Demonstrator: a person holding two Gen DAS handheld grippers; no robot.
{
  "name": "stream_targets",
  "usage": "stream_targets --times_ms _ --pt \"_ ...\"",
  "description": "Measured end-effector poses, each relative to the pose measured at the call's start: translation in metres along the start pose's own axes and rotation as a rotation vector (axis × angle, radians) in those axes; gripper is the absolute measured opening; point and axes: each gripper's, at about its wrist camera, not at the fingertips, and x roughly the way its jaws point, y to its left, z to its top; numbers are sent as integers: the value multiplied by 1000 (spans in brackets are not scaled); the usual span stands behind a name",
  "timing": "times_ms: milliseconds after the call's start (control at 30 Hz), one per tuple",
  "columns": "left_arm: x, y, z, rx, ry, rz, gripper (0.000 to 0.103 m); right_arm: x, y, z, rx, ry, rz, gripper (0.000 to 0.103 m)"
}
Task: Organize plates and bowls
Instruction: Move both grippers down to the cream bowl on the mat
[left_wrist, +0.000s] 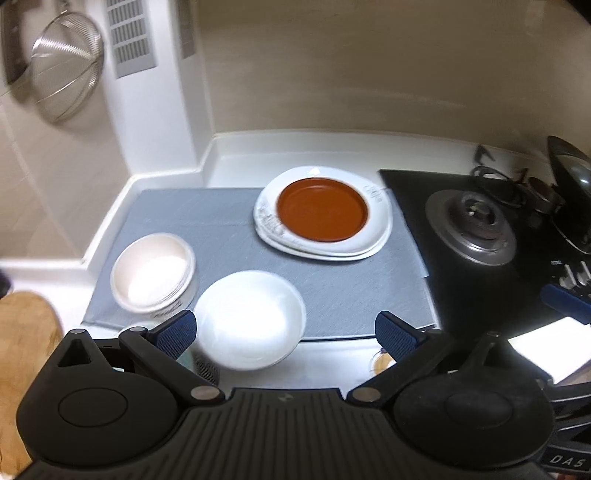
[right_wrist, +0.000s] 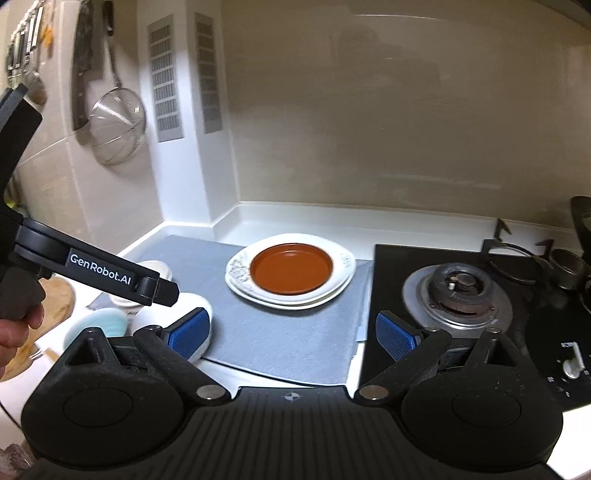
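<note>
A brown plate (left_wrist: 322, 209) lies on stacked white plates (left_wrist: 376, 236) at the back right of a grey mat (left_wrist: 221, 236). A white bowl (left_wrist: 249, 319) sits at the mat's front edge, and a cream bowl (left_wrist: 153, 273) stands to its left. My left gripper (left_wrist: 286, 332) is open and empty, just above the white bowl. My right gripper (right_wrist: 291, 332) is open and empty over the mat's front, with the brown plate (right_wrist: 291, 273) and white plates (right_wrist: 343, 275) ahead. The white bowl (right_wrist: 201, 306) is partly hidden behind the left gripper's arm (right_wrist: 99, 273).
A black gas stove (right_wrist: 458, 291) lies right of the mat. A wooden board (left_wrist: 26, 332) sits at the left. A metal strainer (right_wrist: 116, 125) and a cleaver hang on the tiled wall. A pale blue dish (right_wrist: 99, 325) sits near the counter's front left.
</note>
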Motion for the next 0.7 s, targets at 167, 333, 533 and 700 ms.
stream_targets --times_ms 167,333,533,700 --pt "-2 7 -2 -17 10 35 103 4 1 1 -16 -1 40 97" --pt "0 12 8 3 2 48 103 10 1 6 -10 -15 49 97" --pt "2 24 18 -2 -7 79 103 23 4 8 3 -4 43 97" --pt "4 39 14 -29 23 98 103 31 10 11 10 10 64 97"
